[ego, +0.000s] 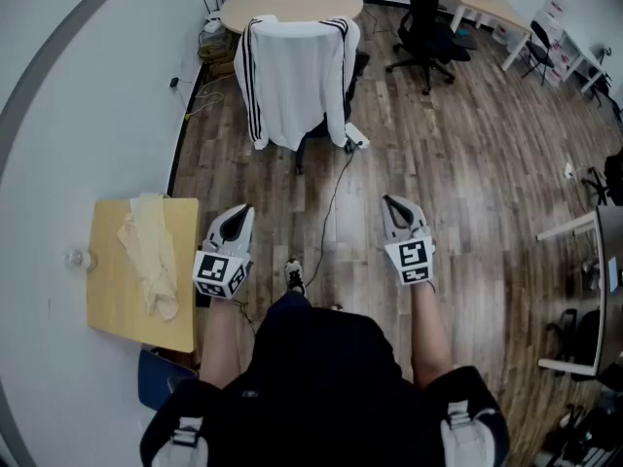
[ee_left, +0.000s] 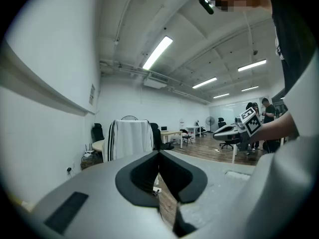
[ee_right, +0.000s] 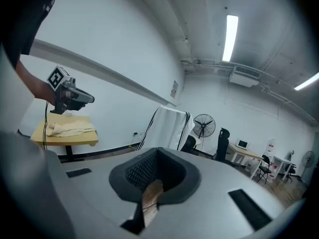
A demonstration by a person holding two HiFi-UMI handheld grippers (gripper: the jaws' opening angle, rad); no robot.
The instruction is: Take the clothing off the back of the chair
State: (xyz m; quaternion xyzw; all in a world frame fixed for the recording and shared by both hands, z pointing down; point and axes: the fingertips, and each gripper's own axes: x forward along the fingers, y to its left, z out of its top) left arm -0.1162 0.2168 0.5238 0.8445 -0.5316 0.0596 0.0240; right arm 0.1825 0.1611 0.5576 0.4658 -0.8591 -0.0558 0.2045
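Note:
A white jacket with black stripes (ego: 295, 78) hangs over the back of an office chair (ego: 357, 67), well ahead of me by the round table. It shows small in the left gripper view as the jacket (ee_left: 129, 138) and in the right gripper view as the jacket (ee_right: 167, 129). My left gripper (ego: 237, 221) and right gripper (ego: 396, 208) are held side by side near my body, far short of the chair. Both are shut with nothing between the jaws. The left gripper (ee_left: 158, 155) and right gripper (ee_right: 156, 155) point roughly towards the chair.
A small wooden table (ego: 117, 292) with a cream cloth (ego: 149, 250) stands at my left against the wall. A round table (ego: 292, 0) is behind the chair. A cable (ego: 331, 202) trails over the wooden floor. Black office chairs (ego: 424, 27) and desks stand at the far right.

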